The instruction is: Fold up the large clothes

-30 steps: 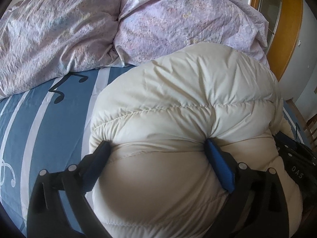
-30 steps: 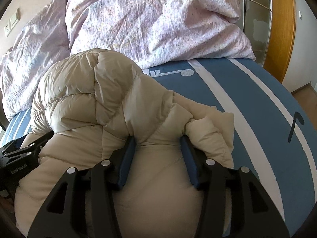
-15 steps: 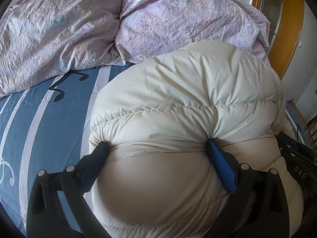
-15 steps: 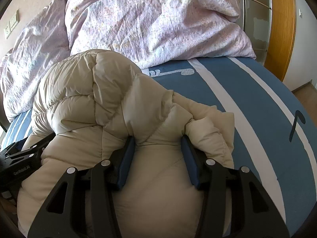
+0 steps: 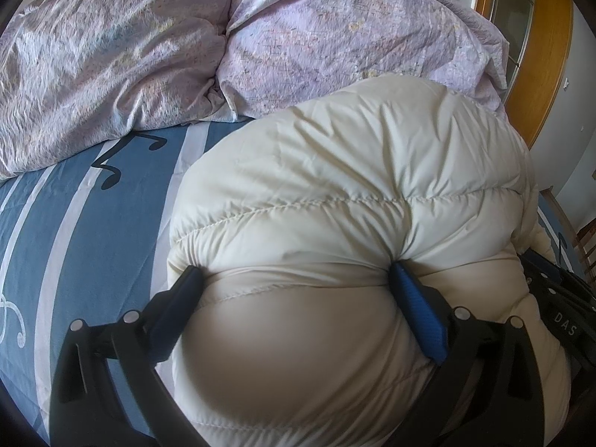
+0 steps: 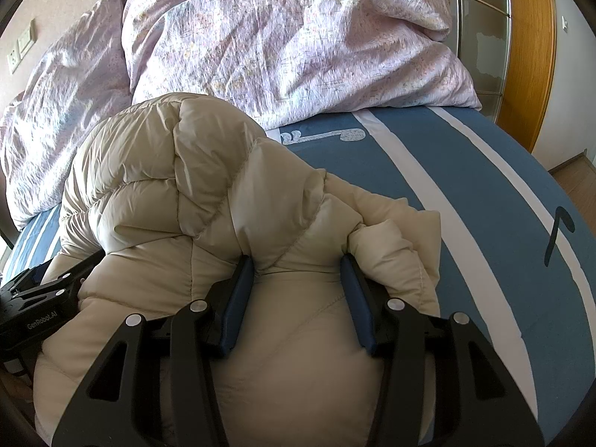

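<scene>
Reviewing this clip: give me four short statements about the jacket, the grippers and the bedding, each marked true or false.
1. Both grippers are clamped on the cream puffer jacket. True: the left gripper and the right gripper each pinch a bulge of it.
2. The bed sheet is plain white. False: it is blue with white stripes and music notes.
3. The lilac duvet lies bunched beyond the jacket. True.
4. The jacket hangs on a hanger. False: it rests on the bed.

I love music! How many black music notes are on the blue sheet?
2: one black note left of the puffy jacket, one at its right. More may be hidden.
</scene>
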`<state>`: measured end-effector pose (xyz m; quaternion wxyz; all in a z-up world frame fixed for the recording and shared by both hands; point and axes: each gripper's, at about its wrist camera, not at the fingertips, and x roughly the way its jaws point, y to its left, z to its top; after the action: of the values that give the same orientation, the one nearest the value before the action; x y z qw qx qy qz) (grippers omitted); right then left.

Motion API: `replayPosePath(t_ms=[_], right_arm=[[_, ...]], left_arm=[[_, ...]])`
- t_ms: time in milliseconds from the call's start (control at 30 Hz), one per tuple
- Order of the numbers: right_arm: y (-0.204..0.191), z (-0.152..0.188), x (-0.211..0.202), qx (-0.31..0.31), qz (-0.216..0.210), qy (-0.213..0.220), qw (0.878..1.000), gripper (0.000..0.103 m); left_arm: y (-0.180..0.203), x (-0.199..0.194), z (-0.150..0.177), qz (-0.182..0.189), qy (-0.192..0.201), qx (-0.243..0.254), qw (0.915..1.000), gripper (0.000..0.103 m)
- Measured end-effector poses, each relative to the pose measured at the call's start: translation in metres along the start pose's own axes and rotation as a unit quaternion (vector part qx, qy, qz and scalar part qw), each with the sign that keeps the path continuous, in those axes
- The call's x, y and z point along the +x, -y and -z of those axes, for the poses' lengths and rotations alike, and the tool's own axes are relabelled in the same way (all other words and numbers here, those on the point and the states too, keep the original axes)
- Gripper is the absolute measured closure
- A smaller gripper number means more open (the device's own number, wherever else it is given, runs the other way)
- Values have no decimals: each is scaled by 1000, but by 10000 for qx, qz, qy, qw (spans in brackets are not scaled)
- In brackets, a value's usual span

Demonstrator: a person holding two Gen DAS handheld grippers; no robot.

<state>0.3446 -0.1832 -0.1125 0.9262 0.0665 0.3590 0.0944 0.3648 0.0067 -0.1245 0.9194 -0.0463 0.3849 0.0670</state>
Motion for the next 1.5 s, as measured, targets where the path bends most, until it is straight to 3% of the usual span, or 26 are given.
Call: replayPosePath(t_ms=[733,900,1033,1167,1367,1500], right_arm=[[0,1,-1,111,-20,-7,9999,52],[3,-13,-4,76,-176,-444,9988,50],[21,-26,-19,500,-710,-673,9940,35],[37,-33,-38,788,-915,-694,9902,16],[63,-35,-43,1189,-925,-1053,9830,9],[76,-26,-34,1570,-1099,-1491,9701,8]], left_arm=[[1,1,0,-110,-31,28,9999,2],[-2,-14,-6,-94,-213,30,9997,3],[-7,-37,-9,-74,-111,71,9999,3],[-19,-51,-10,2,-191,-85,9998,3],[-31,-57,-7,37,-314,-372,9988,3],[-33,-60,-5,17,-332,-389,9987,3]])
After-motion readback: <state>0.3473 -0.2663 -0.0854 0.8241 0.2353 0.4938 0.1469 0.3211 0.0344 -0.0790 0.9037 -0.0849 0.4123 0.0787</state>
